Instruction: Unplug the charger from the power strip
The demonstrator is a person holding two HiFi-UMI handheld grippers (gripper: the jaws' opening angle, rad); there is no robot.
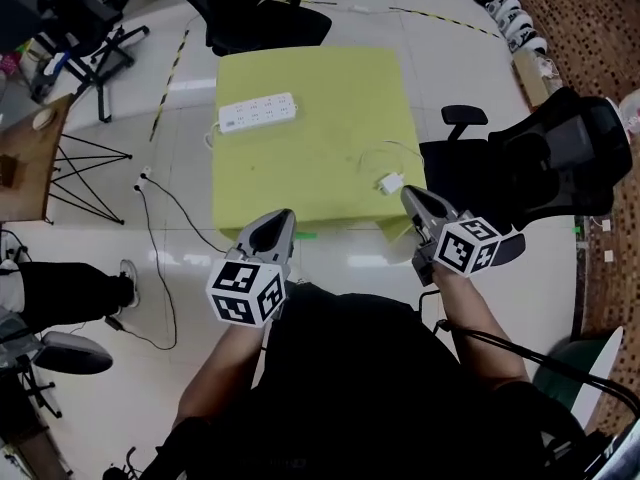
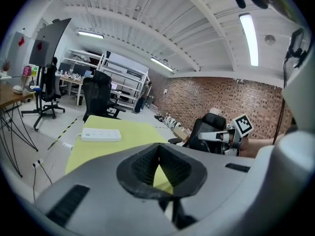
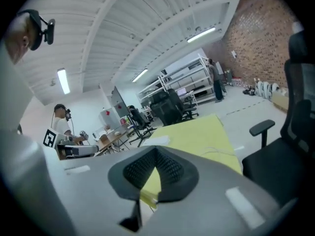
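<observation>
A white power strip [image 1: 258, 112] lies at the far left of the yellow-green table [image 1: 310, 158]. The white charger [image 1: 390, 183] rests unplugged on the table near its front right corner, its thin cable looping behind it. Both grippers hover short of the table's front edge, close to my body. My left gripper [image 1: 283, 216] is shut and holds nothing; its own view [image 2: 158, 149] looks over the table at the power strip [image 2: 101, 135]. My right gripper [image 1: 408, 194] is shut and empty too, just in front of the charger [image 3: 156, 151].
A black office chair [image 1: 540, 163] stands close to the table's right side, and another [image 1: 265, 13] behind it. A wooden desk [image 1: 25, 158] with wire legs is at the left. A cable [image 1: 160, 218] runs over the floor. Someone's leg and shoe [image 1: 60, 288] are at the left.
</observation>
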